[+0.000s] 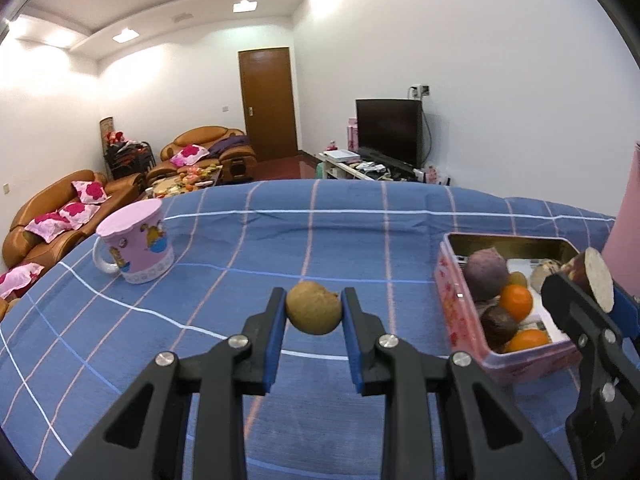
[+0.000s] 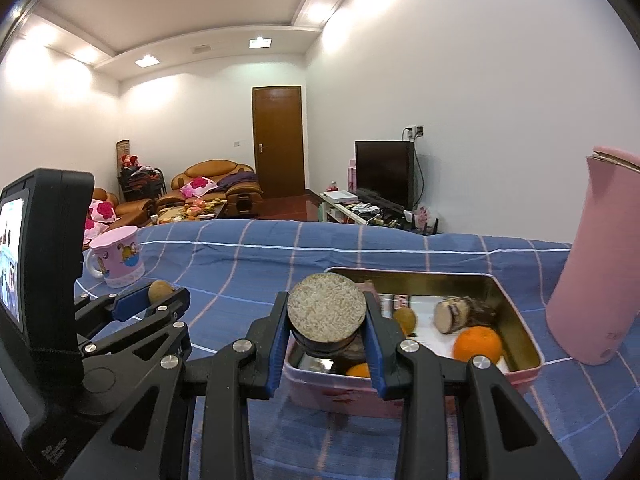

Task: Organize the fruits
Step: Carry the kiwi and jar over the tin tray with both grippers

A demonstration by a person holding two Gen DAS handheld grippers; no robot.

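While the left gripper [image 1: 313, 312] pinches a brown fruit [image 1: 314, 307] well left of the pink tin [image 1: 454, 300], the right gripper [image 2: 327, 322] (nearer) clamps a cut root piece [image 2: 327, 313] above it.

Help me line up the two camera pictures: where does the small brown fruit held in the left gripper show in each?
Left wrist view: the brown fruit sits centre, low, clamped in the left gripper.
Right wrist view: brown fruit at left, below the pink mug.
Shared landmark: the pink mug on the blue cloth.
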